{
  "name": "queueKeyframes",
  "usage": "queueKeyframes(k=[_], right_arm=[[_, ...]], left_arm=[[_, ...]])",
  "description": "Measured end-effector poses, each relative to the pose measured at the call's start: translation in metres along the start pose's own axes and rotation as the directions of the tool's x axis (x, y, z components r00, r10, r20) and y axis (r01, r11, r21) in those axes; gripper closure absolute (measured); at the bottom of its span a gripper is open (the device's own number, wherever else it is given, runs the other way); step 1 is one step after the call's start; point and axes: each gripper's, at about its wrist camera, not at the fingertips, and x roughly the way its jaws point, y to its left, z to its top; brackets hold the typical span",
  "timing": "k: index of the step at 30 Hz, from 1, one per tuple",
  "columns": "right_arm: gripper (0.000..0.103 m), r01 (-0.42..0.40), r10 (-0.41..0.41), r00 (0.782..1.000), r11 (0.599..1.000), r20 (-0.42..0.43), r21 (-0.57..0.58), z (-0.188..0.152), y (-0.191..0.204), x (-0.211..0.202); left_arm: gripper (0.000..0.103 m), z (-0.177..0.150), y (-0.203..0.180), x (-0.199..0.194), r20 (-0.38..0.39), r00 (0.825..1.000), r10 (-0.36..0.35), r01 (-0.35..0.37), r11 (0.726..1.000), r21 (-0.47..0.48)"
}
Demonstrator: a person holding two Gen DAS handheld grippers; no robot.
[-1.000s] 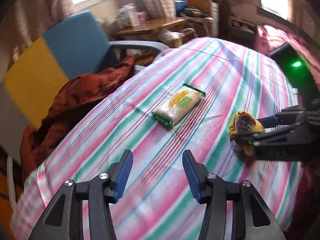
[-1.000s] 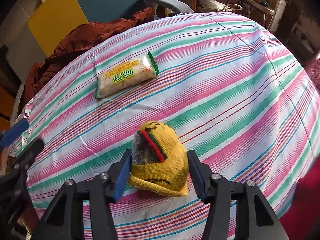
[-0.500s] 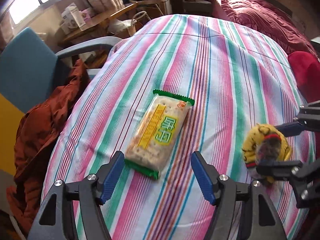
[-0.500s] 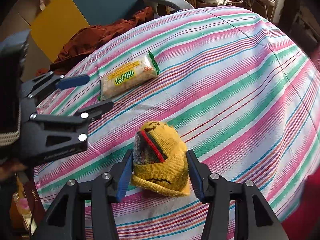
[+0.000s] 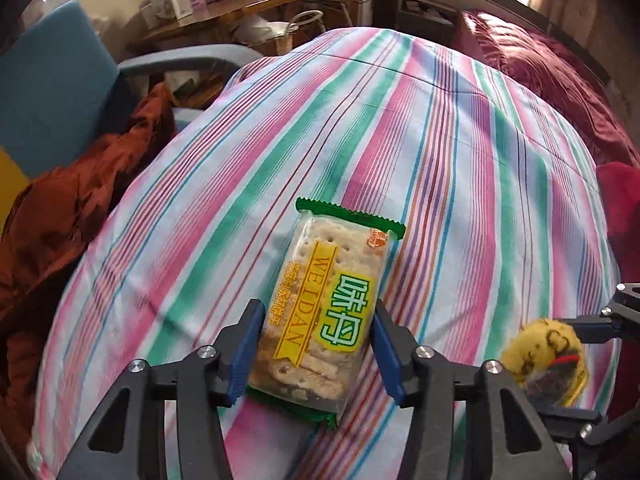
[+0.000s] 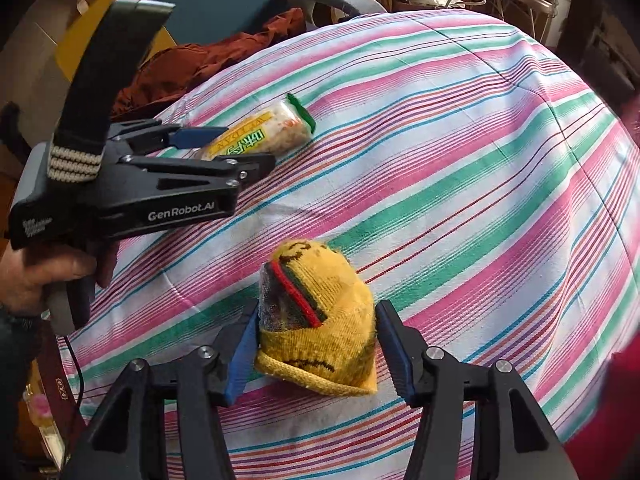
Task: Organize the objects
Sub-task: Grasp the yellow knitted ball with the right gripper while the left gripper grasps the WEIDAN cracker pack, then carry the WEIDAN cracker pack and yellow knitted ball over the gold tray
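A cracker packet (image 5: pixel 320 320) with green ends and a yellow label lies on the striped bedsheet (image 5: pixel 400 140). My left gripper (image 5: pixel 316 348) is open with its blue pads on either side of the packet's near half; a narrow gap shows on the right side. The packet also shows in the right wrist view (image 6: pixel 260 136), between the left gripper's fingers (image 6: pixel 192 136). A rolled yellow knitted sock (image 6: pixel 316 320) with a red and green stripe sits between my right gripper's (image 6: pixel 316 344) pads, which press its sides. The sock shows at the lower right of the left wrist view (image 5: pixel 544 360).
A rust-red cloth (image 5: pixel 60 220) lies heaped on a blue and yellow chair (image 5: pixel 52 92) at the bed's left edge. A cluttered wooden desk (image 5: pixel 224 12) stands behind. A dark red blanket (image 5: pixel 560 80) lies along the right side of the bed.
My left gripper has moved forward and down over the cracker packet, which now lies between its pads. My right gripper stays around the sock in about the same place.
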Motion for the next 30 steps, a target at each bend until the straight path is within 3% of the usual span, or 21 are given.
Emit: queueKeyframes(k=[4,8,13,18,26,30], right_arm=[[0.046,0.004,-0.004,1.0,1.0,-0.003,-0.018,0.0,0.003,0.001],[0.046,-0.006,0.006,1.0,0.999,-0.003,-0.052,0.0,0.008,0.003],[0.047,-0.064,0.063,0.998,0.981,-0.012,-0.182,-0.005,0.036,0.004],[0.051,-0.122,0.116,0.993,0.95,-0.038,-0.288,-0.019,0.06,0.003],[0.053,-0.116,0.104,0.993,0.91,-0.054,-0.397,-0.028,0.085,0.014],[0.054,-0.097,0.086,0.995,0.902,-0.046,-0.421,-0.032,0.091,0.016]], left_arm=[[0.052,-0.04,0.016,-0.02,-0.001,0.998,0.058,-0.058,0.982,-0.18],[0.052,-0.103,0.031,-0.048,-0.012,0.994,0.109,-0.104,0.904,-0.414],[0.052,-0.167,0.02,-0.081,-0.035,0.985,0.169,-0.16,0.82,-0.55],[0.052,-0.22,-0.005,-0.104,-0.026,0.972,0.234,-0.2,0.763,-0.615],[0.053,-0.249,-0.029,-0.126,0.033,0.965,0.261,-0.176,0.733,-0.657],[0.054,-0.26,-0.044,-0.153,0.082,0.956,0.283,-0.165,0.746,-0.646]])
